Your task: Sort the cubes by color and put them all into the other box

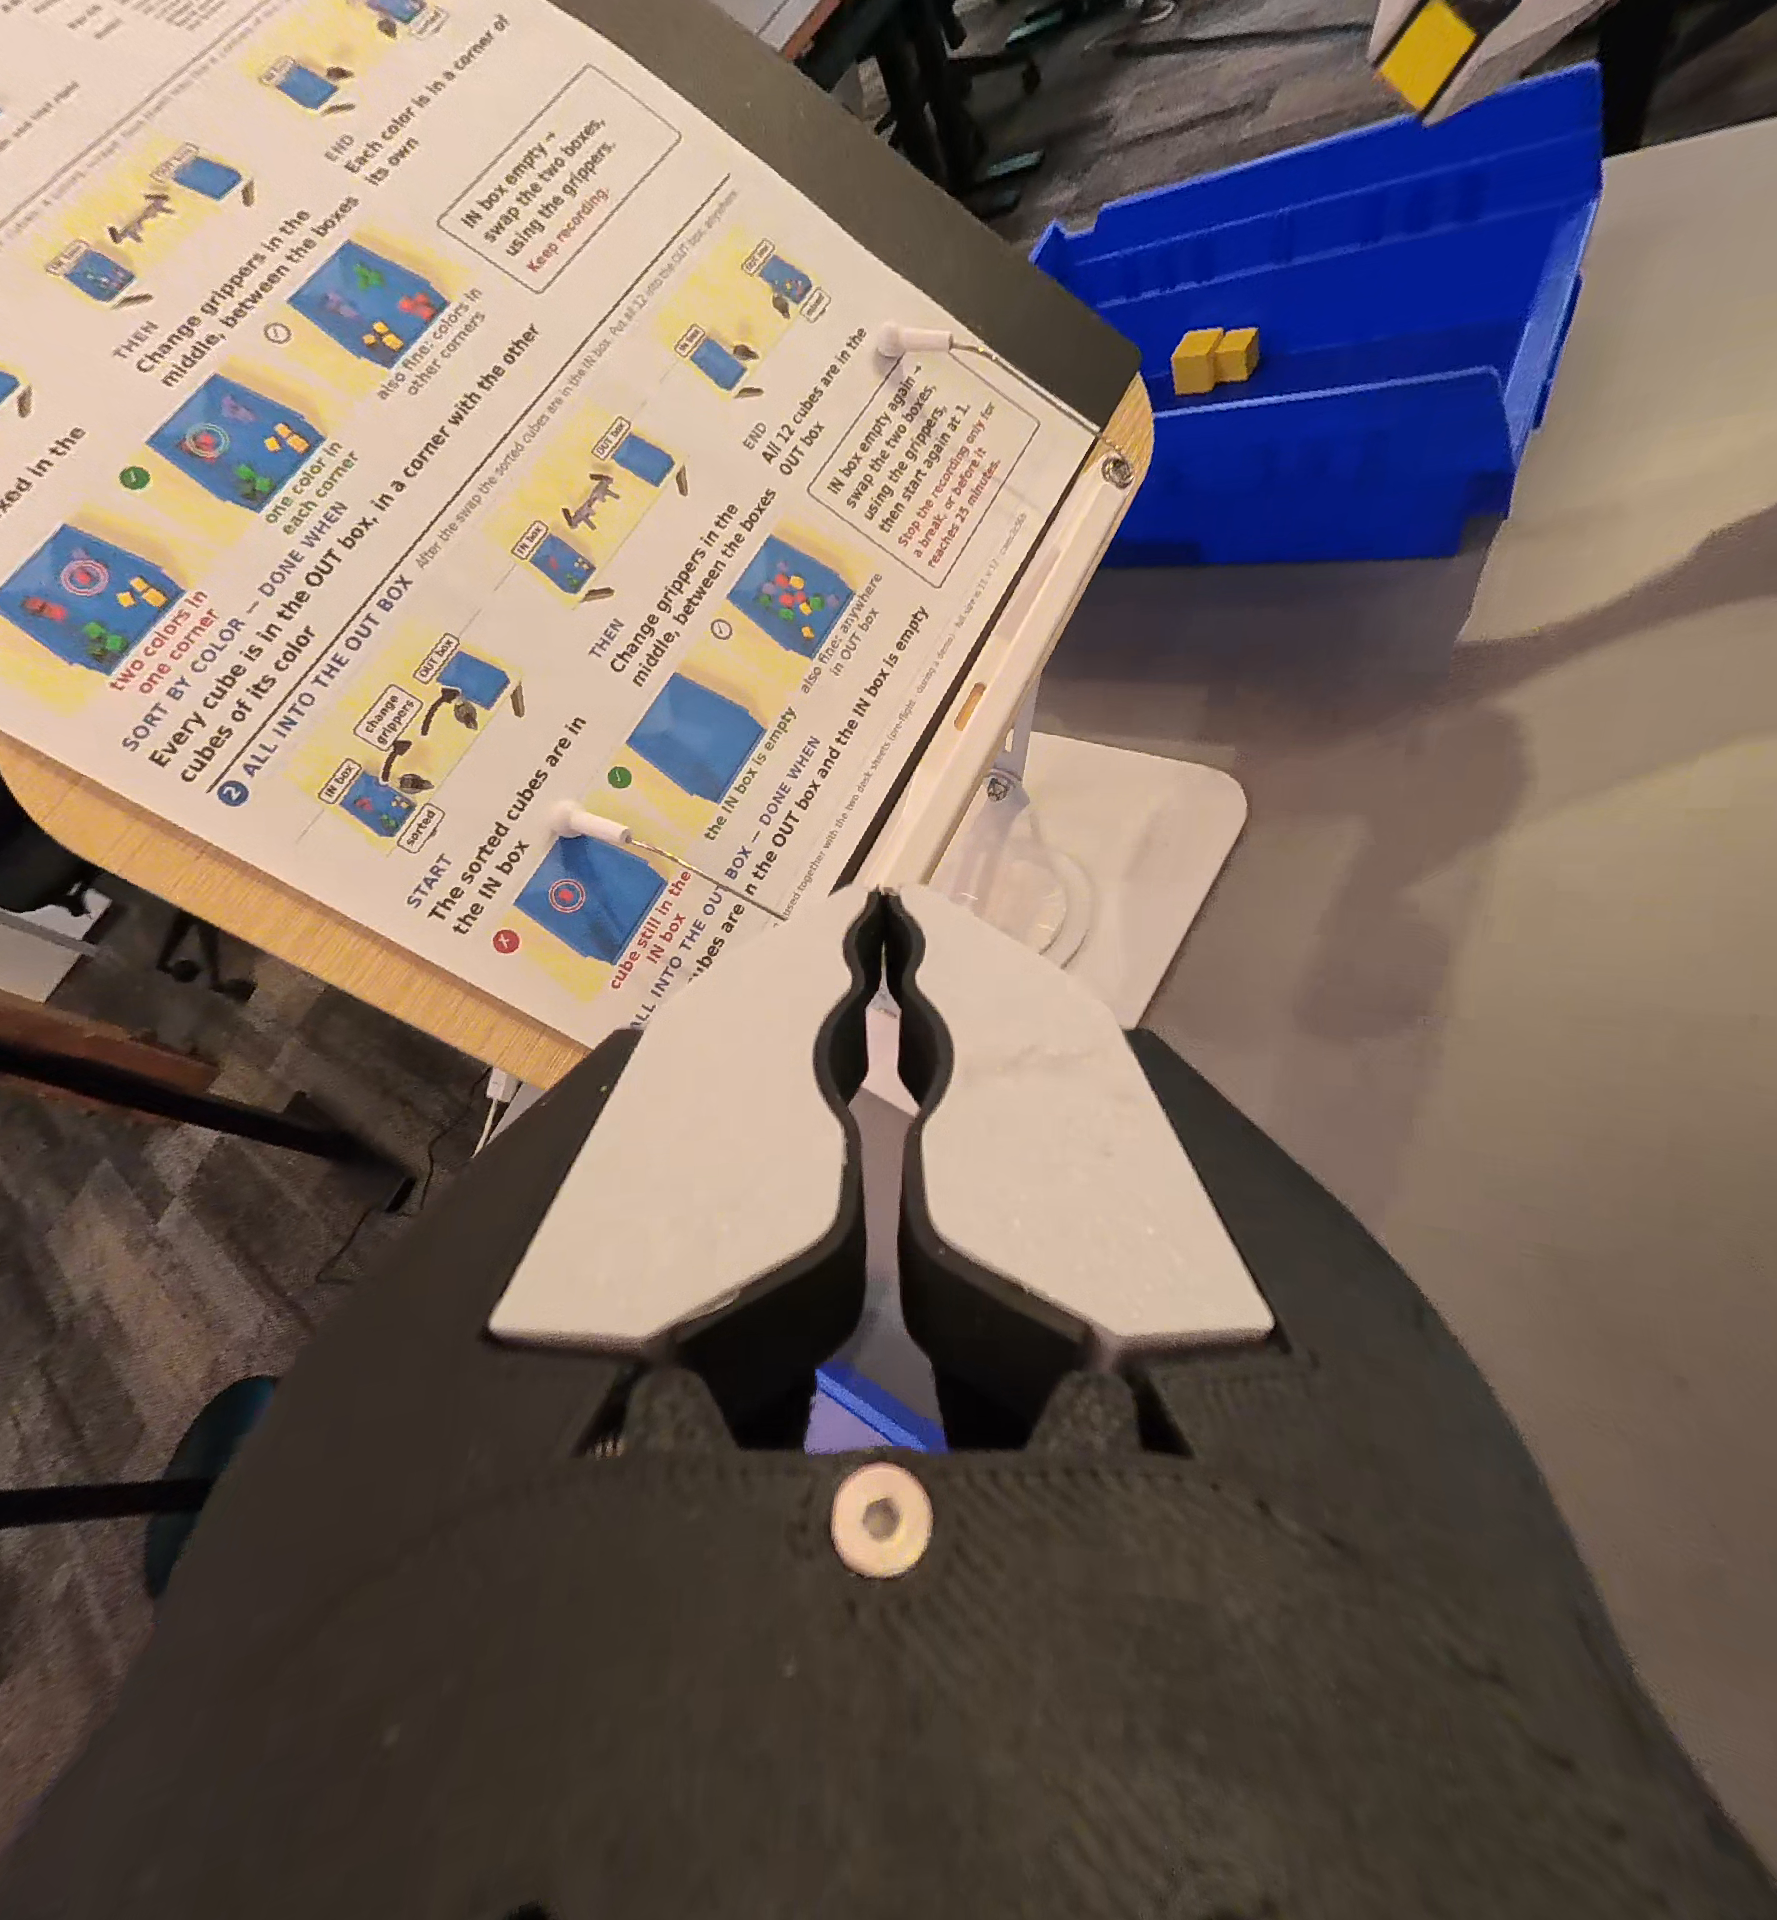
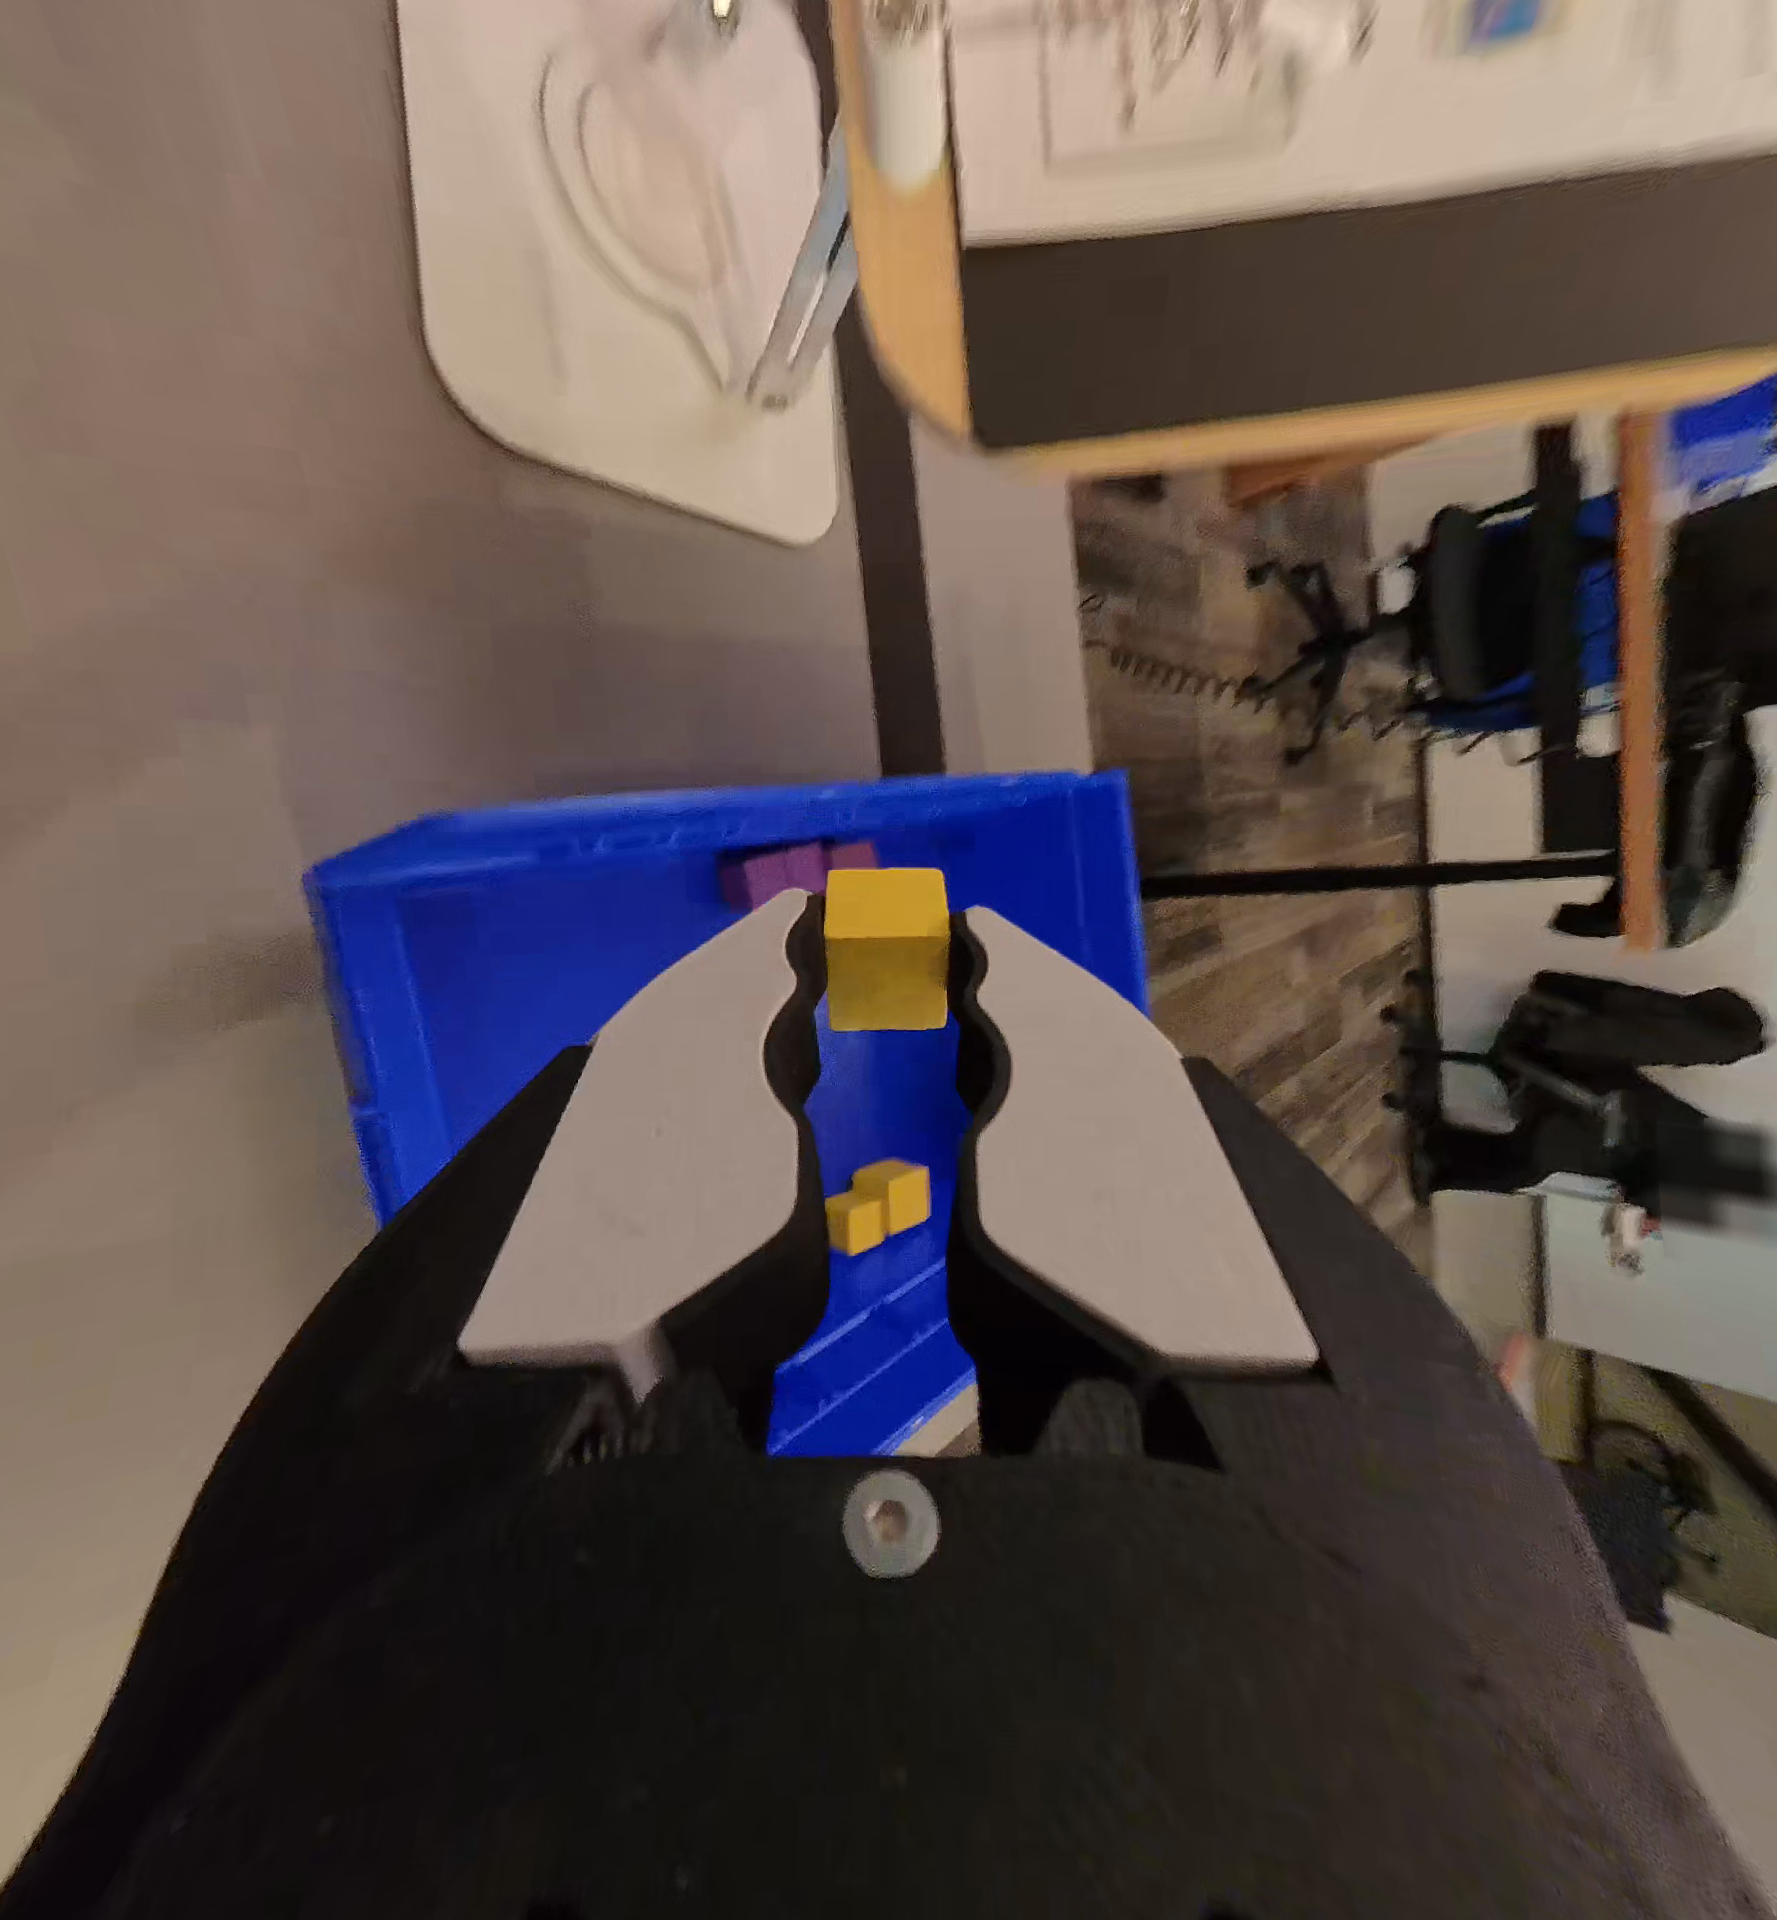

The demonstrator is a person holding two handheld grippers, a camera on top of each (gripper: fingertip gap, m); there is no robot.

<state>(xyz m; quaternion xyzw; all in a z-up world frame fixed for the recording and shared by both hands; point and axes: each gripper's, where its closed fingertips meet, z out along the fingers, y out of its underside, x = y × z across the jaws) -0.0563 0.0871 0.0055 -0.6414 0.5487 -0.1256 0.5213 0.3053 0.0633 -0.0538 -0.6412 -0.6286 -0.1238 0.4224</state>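
My right gripper [image 2: 884, 914] is shut on a yellow cube [image 2: 884, 948] and holds it above a blue box [image 2: 551, 935]. Two yellow cubes [image 2: 879, 1205] lie together on the box floor below it. Purple cubes [image 2: 790, 871] sit at the box's far wall. My left gripper [image 1: 886, 900] is shut and empty, held over the grey table. In the left wrist view the blue box [image 1: 1362, 312] stands far right with the two yellow cubes [image 1: 1214, 360] inside; the right gripper with its yellow cube [image 1: 1424, 52] shows at the top edge.
An instruction sheet [image 1: 427, 436] on a tilted wooden board [image 1: 271, 914] with a white stand base [image 1: 1154, 831] stands on the grey table [image 1: 1590, 1039]. A bit of blue [image 1: 879, 1403] shows under my left gripper. Chairs and carpet lie beyond the table edge.
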